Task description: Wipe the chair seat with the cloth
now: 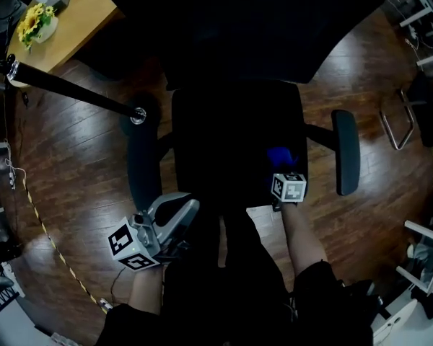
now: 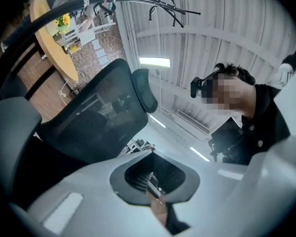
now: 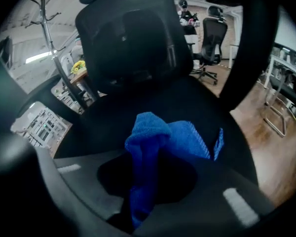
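The black office chair's seat (image 1: 234, 132) fills the middle of the head view, its tall mesh back (image 3: 130, 38) rising beyond. A blue cloth (image 1: 280, 156) lies bunched on the seat's front right part. My right gripper (image 1: 282, 170) is shut on the cloth (image 3: 160, 132), which runs between the jaws and spreads onto the seat (image 3: 197, 102); in its own view the right gripper (image 3: 150, 157) sits low over the seat. My left gripper (image 1: 190, 209) hangs off the seat's front left corner, tilted upward, shut with nothing in it (image 2: 153, 154).
Padded armrests stand left (image 1: 141, 161) and right (image 1: 345, 151) of the seat. A coat-rack pole (image 1: 72, 89) leans in from the left. A wooden table with yellow flowers (image 1: 35, 21) is at the far left. A metal frame (image 1: 397, 121) stands on the wooden floor at right.
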`<action>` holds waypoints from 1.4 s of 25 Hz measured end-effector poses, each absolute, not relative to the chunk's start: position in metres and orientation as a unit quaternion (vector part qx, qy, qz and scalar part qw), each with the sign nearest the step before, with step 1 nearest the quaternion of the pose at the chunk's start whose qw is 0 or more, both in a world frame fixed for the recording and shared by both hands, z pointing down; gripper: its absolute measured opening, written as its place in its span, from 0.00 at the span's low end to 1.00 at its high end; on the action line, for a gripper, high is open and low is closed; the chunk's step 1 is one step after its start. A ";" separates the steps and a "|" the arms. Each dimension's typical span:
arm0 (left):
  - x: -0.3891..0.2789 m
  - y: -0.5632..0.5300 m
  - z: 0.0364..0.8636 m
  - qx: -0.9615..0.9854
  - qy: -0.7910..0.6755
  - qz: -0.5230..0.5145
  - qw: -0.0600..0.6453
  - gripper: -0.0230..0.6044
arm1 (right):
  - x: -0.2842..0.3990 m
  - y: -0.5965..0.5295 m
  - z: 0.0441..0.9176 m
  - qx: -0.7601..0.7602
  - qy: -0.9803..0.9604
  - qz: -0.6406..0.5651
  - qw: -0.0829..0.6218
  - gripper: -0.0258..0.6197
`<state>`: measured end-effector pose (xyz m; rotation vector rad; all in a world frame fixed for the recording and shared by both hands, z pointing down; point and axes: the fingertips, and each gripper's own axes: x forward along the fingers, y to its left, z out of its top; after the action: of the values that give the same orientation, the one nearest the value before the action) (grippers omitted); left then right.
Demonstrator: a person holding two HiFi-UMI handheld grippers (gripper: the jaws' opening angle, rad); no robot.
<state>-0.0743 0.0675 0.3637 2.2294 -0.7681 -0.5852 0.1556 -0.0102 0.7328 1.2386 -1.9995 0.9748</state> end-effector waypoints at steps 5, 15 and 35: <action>-0.057 0.063 0.360 0.867 -0.276 -0.218 0.353 0.03 | 0.219 -0.022 0.718 0.537 -0.712 0.373 0.257 0.13; -0.060 0.062 0.356 0.868 -0.276 -0.217 0.351 0.03 | 0.222 -0.020 0.706 0.543 -0.716 0.396 0.190 0.13; -0.152 0.091 0.362 0.821 -0.402 -0.233 0.333 0.03 | -0.154 0.173 0.716 0.159 -0.852 0.414 0.280 0.13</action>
<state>-0.1524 0.0914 0.3619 2.1437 -1.0488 -0.6090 -0.1544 0.1733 0.7156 0.4276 -2.2835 1.1098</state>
